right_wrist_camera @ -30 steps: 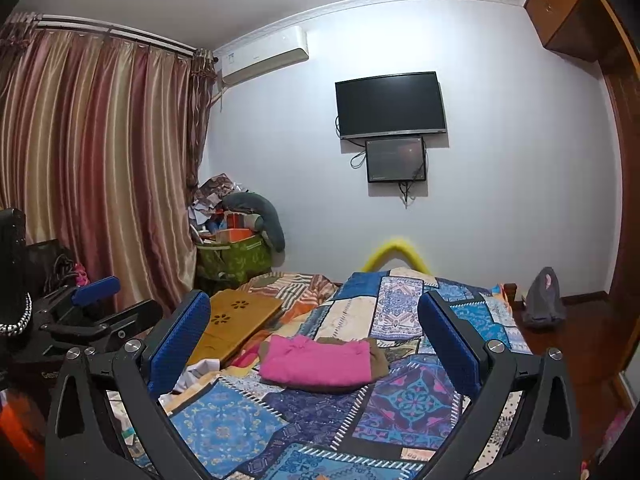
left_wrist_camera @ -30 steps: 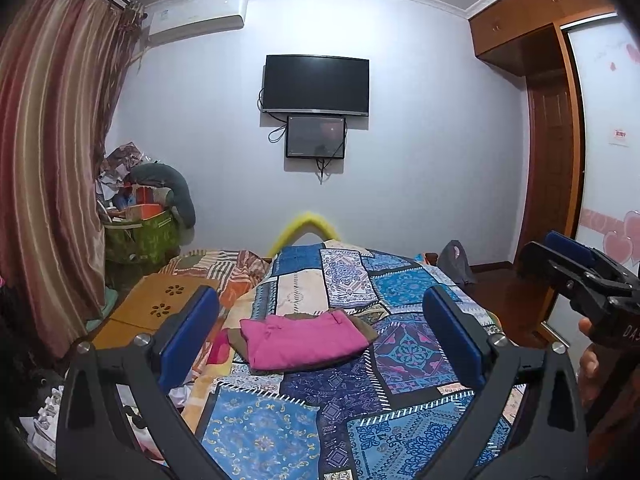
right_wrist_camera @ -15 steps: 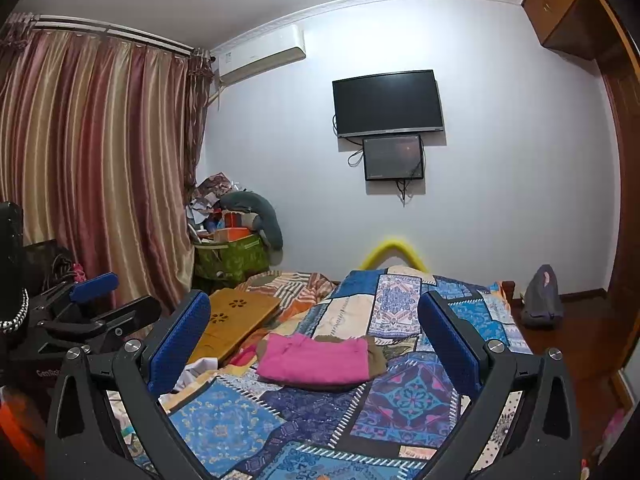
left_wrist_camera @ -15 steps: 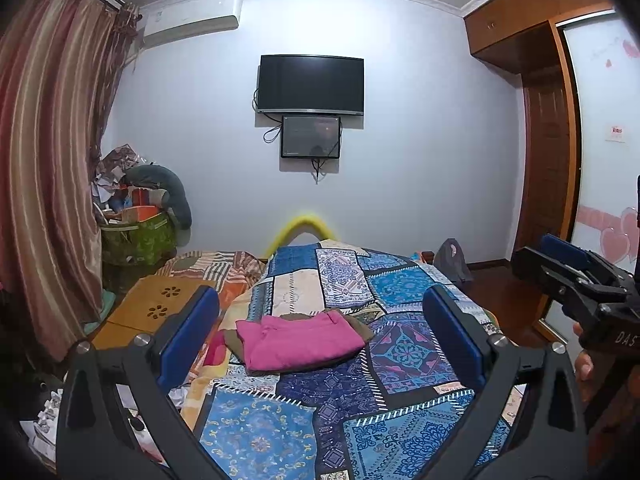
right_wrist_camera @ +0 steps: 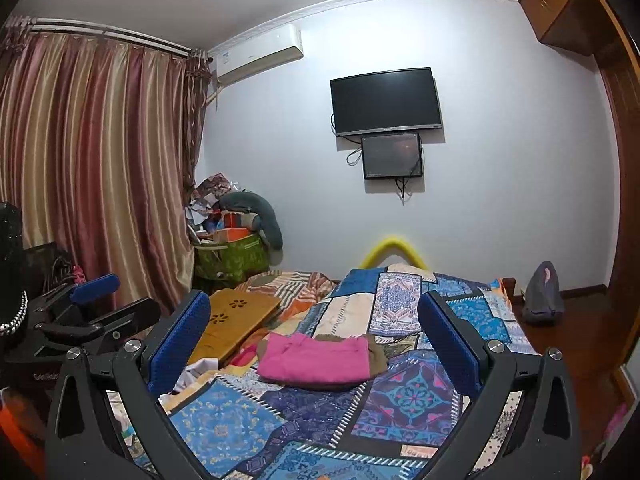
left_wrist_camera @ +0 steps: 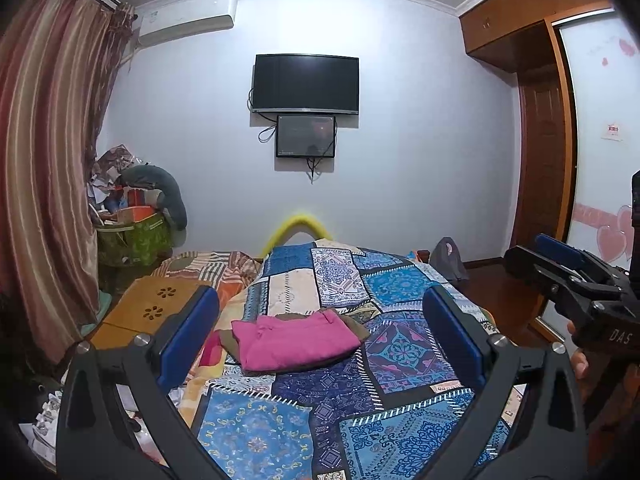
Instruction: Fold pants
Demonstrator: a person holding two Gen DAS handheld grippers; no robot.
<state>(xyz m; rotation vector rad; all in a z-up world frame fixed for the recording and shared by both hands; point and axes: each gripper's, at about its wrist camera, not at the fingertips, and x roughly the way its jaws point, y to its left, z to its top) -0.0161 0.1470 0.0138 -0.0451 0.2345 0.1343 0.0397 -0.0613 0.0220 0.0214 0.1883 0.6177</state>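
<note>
Both grippers were held above the near end of the bed, each with its fingers spread wide and nothing between them. Seen past the left gripper (left_wrist_camera: pixel 320 336), the pink pants (left_wrist_camera: pixel 294 342) lay ahead and between the blue fingers (left_wrist_camera: pixel 188 336), nearer the left one, already folded into a compact rectangle. The same was seen past the right gripper (right_wrist_camera: pixel 314 344): the pants (right_wrist_camera: pixel 314 360) sat between the fingers and well beyond their tips. A brown garment (right_wrist_camera: pixel 378 358) lay under the pink fold, and both rested on the patchwork bedspread (left_wrist_camera: pixel 400 352). Farther off, beyond the left finger, lay a wooden tray (right_wrist_camera: pixel 232 320); on the far wall hung a television (left_wrist_camera: pixel 306 84). The fold appeared complete. Risks from here: a careless pass low over the bed could snag the top layer and spring the fold open, or a pinch could catch the brown garment beneath and drag both askew.
</note>
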